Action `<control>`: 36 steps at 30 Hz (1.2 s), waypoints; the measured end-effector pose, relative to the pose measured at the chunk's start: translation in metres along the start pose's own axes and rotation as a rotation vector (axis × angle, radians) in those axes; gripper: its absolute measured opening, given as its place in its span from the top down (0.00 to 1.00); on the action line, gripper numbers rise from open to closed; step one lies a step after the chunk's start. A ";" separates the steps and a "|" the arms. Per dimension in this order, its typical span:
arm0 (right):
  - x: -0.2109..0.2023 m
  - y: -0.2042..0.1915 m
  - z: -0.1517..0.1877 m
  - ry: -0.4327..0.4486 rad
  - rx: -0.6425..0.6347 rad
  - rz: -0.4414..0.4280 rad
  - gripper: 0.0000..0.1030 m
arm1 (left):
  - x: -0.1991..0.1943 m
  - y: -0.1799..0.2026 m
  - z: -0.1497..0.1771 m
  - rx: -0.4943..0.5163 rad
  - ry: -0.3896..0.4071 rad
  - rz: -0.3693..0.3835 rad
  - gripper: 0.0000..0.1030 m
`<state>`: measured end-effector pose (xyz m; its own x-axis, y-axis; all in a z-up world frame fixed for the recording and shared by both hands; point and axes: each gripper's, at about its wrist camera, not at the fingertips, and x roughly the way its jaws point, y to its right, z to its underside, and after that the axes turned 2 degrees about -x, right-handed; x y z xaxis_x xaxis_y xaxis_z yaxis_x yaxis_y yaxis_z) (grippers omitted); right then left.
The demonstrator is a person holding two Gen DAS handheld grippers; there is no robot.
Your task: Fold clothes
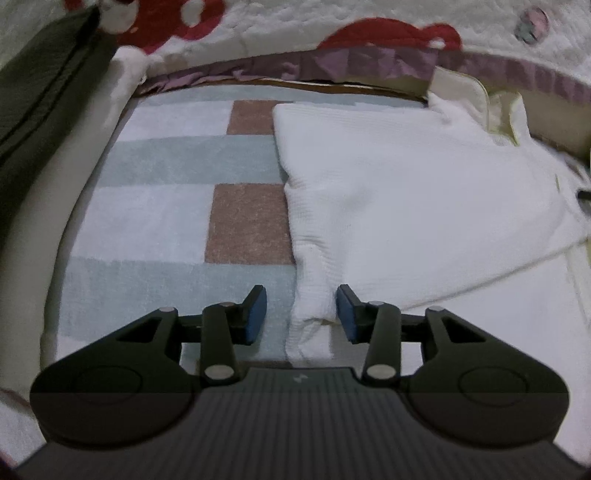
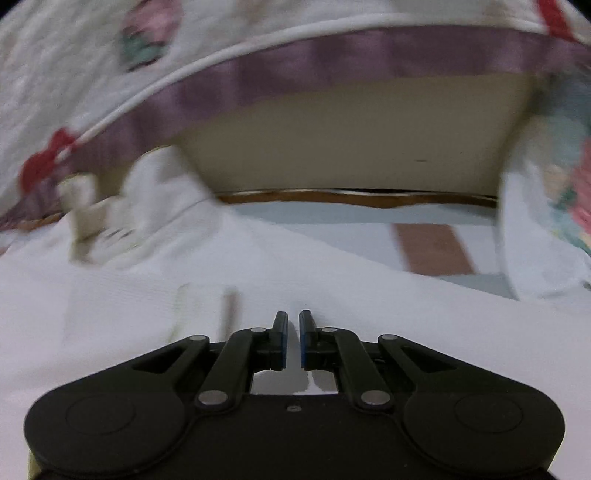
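Broadly, a quilted bedspread (image 1: 388, 22) with red shapes and a purple border fills the far side, and below it lies a checked rug (image 1: 166, 206) in pale blue, white and brown squares. On the right part of that rug rests the white garment (image 1: 406, 192), a soft, waffle-textured piece already laid partly flat, its left edge running straight from far to near and ending in a narrow folded strip near the camera. It looks light and limp, likely to sag and crease wherever it is lifted, so a corner or a doubled edge seems the best place to take hold, with both ends raised together.

Smaller, the left hand-held gripper (image 1: 301, 314) stands part open astride that near strip, its blue pads (image 1: 255, 317) clear of the cloth on both sides. The right hand-held gripper (image 2: 293, 339) sits low over the white cloth in a blurred view, its jaws drawn nearly together with a thin sliver between; whether fabric is pinched there I cannot tell.
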<state>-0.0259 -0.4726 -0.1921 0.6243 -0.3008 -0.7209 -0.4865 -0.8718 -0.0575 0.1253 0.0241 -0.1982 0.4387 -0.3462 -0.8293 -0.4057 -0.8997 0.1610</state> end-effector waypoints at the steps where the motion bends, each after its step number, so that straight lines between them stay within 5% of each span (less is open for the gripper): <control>1: -0.006 0.011 -0.005 0.024 0.065 -0.011 0.90 | -0.006 0.002 -0.003 0.001 0.016 0.012 0.63; 5: -0.039 0.053 -0.029 0.129 0.261 -0.038 0.81 | -0.042 0.024 -0.034 0.124 0.027 0.067 0.62; 10: -0.099 0.115 -0.036 0.190 0.389 -0.067 0.59 | -0.090 0.100 -0.089 0.532 -0.069 0.065 0.59; 14: -0.142 0.165 -0.020 0.212 0.428 -0.069 0.55 | -0.087 0.179 -0.107 0.690 -0.145 0.051 0.56; 20: -0.160 0.259 0.028 0.131 0.381 0.089 0.54 | -0.027 0.282 -0.102 0.615 -0.045 0.217 0.56; 24: -0.173 0.315 0.049 0.041 0.273 0.296 0.53 | 0.009 0.328 -0.084 0.630 0.091 0.252 0.57; 27: -0.170 0.351 0.061 0.025 0.333 0.273 0.46 | 0.030 0.355 -0.074 0.682 0.244 0.225 0.57; 30: -0.156 0.367 0.067 0.019 0.357 0.237 0.43 | 0.058 0.356 -0.088 0.504 0.233 0.198 0.59; 36: -0.107 0.367 0.066 -0.014 0.332 0.267 0.25 | 0.071 0.346 -0.086 0.343 0.232 0.223 0.57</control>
<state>-0.3114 -0.7347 -0.1814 0.4423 -0.4919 -0.7500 -0.8021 -0.5911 -0.0853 0.0855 -0.3351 -0.1553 0.4624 -0.6065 -0.6468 -0.7348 -0.6704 0.1033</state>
